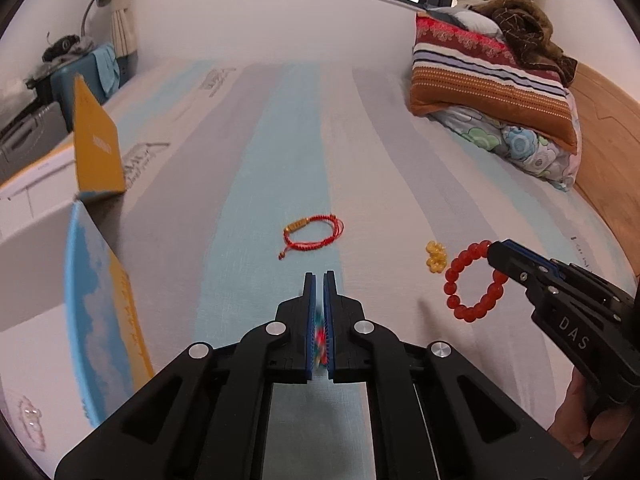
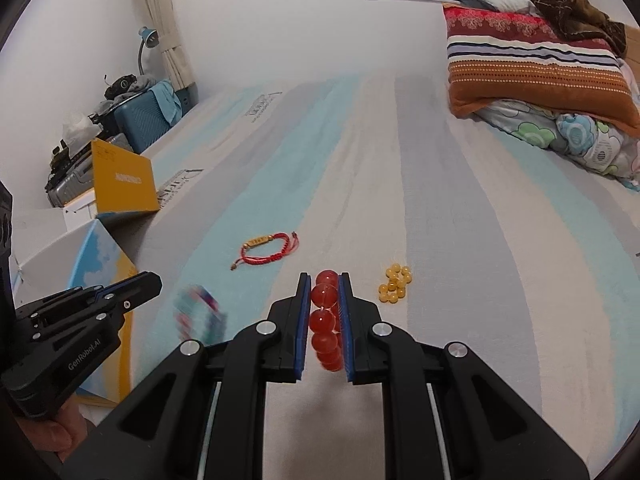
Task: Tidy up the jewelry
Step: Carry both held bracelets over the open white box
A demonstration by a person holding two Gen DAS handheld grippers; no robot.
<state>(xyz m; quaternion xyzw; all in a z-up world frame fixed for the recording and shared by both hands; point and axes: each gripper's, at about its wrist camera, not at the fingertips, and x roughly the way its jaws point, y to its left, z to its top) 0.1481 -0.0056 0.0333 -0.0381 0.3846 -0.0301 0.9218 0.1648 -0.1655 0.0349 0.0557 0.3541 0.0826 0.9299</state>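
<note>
My left gripper (image 1: 319,280) is shut on a multicoloured bracelet (image 1: 320,340), which hangs blurred below it in the right wrist view (image 2: 198,312). My right gripper (image 2: 324,280) is shut on a red bead bracelet (image 2: 326,320), held above the bed; it shows as a hanging ring in the left wrist view (image 1: 474,282). A red cord bracelet with a gold tube (image 1: 314,232) lies on the striped bedsheet ahead (image 2: 266,248). A small yellow bead bracelet (image 1: 435,257) lies bunched to the right (image 2: 395,283).
An open box with orange and blue flaps (image 1: 98,148) stands at the bed's left edge (image 2: 120,180). Stacked pillows and a blanket (image 1: 492,80) lie at the far right. A suitcase and clutter (image 2: 140,120) stand beyond the bed at left.
</note>
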